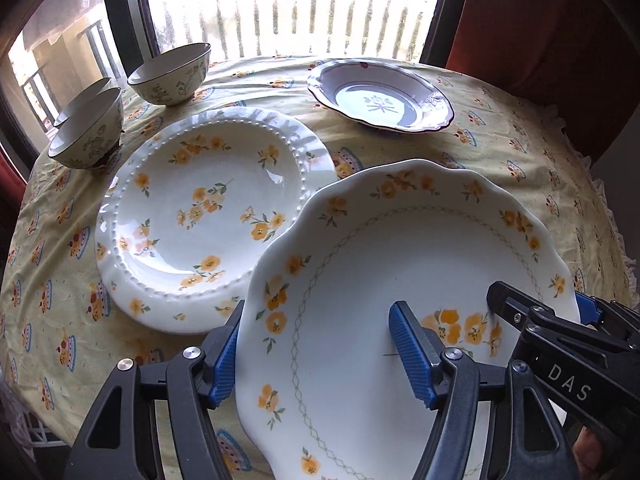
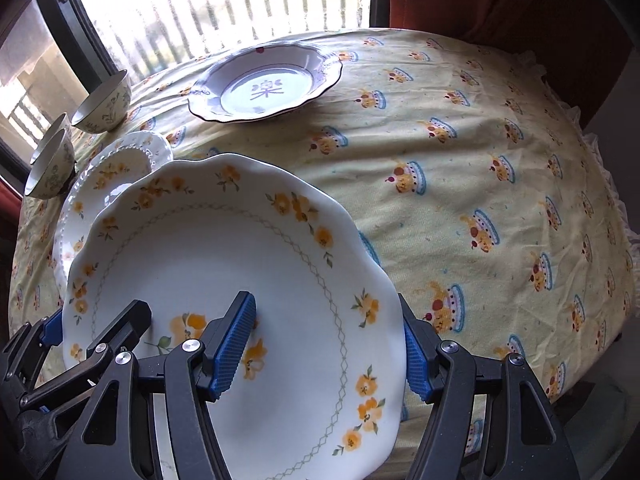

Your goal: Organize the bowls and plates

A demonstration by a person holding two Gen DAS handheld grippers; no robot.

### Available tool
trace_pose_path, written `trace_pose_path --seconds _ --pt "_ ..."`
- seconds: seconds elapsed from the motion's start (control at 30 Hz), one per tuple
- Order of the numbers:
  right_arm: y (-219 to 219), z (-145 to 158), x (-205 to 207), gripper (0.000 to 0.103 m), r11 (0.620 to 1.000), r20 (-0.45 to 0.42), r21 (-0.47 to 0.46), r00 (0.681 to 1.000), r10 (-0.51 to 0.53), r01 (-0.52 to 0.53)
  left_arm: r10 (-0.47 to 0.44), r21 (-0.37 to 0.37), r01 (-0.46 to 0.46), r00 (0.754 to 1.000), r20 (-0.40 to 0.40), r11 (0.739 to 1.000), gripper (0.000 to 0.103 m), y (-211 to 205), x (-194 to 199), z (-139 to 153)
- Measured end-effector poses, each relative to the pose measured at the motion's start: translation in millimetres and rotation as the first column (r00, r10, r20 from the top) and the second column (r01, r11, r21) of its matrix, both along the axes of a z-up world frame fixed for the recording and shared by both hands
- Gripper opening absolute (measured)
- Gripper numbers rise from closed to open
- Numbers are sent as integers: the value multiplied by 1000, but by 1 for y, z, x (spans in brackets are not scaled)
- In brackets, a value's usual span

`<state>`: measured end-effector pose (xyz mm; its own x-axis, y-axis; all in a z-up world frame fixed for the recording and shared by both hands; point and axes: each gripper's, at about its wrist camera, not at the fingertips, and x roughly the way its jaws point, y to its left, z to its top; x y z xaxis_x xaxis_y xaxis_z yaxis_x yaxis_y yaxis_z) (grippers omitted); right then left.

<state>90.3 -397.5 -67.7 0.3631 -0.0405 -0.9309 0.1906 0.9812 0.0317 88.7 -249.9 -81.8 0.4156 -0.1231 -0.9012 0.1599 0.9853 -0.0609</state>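
Observation:
A large scalloped white plate with yellow flowers point(image 1: 400, 248) point(image 2: 224, 248) hangs above the table, held from both sides. My left gripper point(image 1: 318, 356) is shut on its left rim, one blue pad on top and one outside the edge. My right gripper point(image 2: 326, 348) is shut on the right rim in the same way. Each gripper also shows in the other view: the right gripper point(image 1: 560, 340) and the left gripper point(image 2: 80, 340). The held plate partly overlaps a beaded white flower plate point(image 1: 200, 216) point(image 2: 116, 168) that lies on the cloth to its left.
A purple-rimmed plate point(image 1: 380, 96) point(image 2: 268, 84) lies at the back near the window. Three small floral bowls point(image 1: 172, 72) point(image 1: 88, 132) point(image 2: 104, 104) stand at the back left, two of them close together. A yellow tablecloth point(image 2: 460, 160) covers the round table.

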Motion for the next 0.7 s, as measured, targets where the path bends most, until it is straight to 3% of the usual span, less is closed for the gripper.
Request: trace_pose_path --seconds 0.37,0.7 --pt "-31 -27 6 70 1000 -68 1 998 3 -3 19 12 -18 997 -74 1000 69 -27 7 -29" --pt "-33 -35 19 70 999 -81 28 997 17 -15 58 8 -57 995 -86 998 70 -24 14 -32"
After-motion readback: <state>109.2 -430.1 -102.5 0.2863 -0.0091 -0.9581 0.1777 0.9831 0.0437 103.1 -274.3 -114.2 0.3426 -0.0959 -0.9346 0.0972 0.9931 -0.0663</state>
